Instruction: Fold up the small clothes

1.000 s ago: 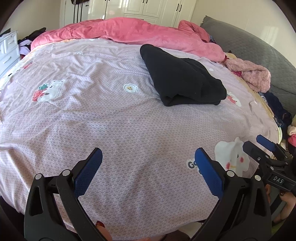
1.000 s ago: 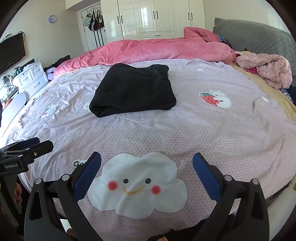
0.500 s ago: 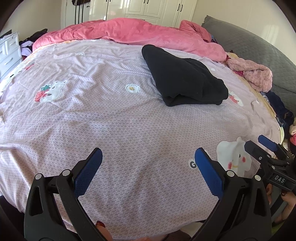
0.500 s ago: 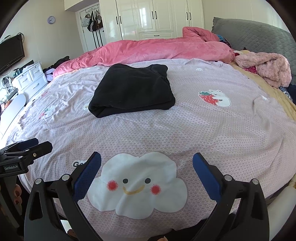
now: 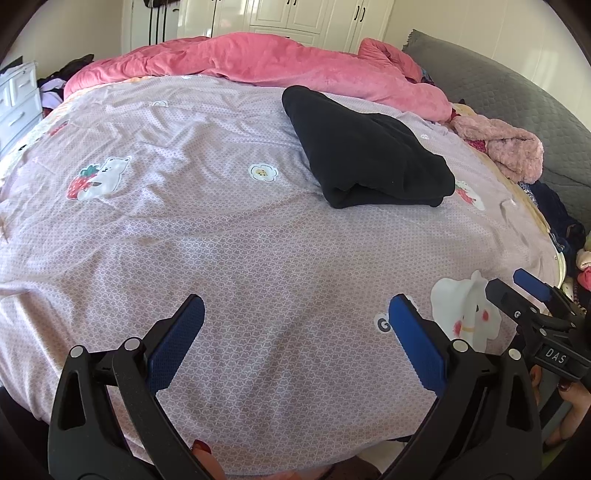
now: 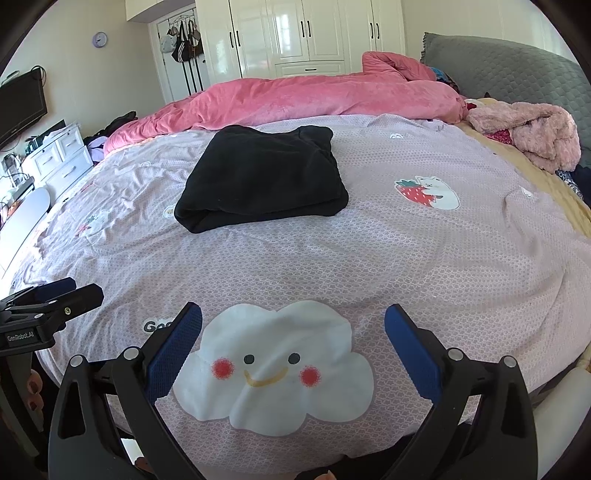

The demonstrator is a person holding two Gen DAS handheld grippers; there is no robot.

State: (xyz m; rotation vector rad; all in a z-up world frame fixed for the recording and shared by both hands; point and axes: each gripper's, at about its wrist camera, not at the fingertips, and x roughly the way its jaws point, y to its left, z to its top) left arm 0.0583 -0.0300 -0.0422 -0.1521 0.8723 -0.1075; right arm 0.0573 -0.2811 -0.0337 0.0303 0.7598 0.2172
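A black garment [image 5: 365, 155] [image 6: 262, 181] lies folded into a thick rectangle on the pink patterned bedsheet [image 5: 221, 236] [image 6: 424, 251], well beyond both grippers. My left gripper [image 5: 295, 314] hovers open over the near edge of the bed, nothing between its blue pads. My right gripper [image 6: 293, 321] is open too, above the white cloud print [image 6: 273, 365]. Each gripper shows at the edge of the other's view: the right gripper [image 5: 517, 286] at the right, the left gripper [image 6: 70, 290] at the left.
A crumpled pink duvet [image 5: 266, 66] [image 6: 314, 99] lies across the far side. A fluffy pink garment [image 5: 506, 147] [image 6: 532, 133] sits by the grey headboard [image 6: 506, 66] at the right. White wardrobes [image 6: 306, 33] stand behind, drawers [image 6: 55, 158] and a TV [image 6: 20, 107] at the left.
Both grippers stay open and nearly still; the left view has shifted slightly, so the black garment sits a little lower and further right in it.
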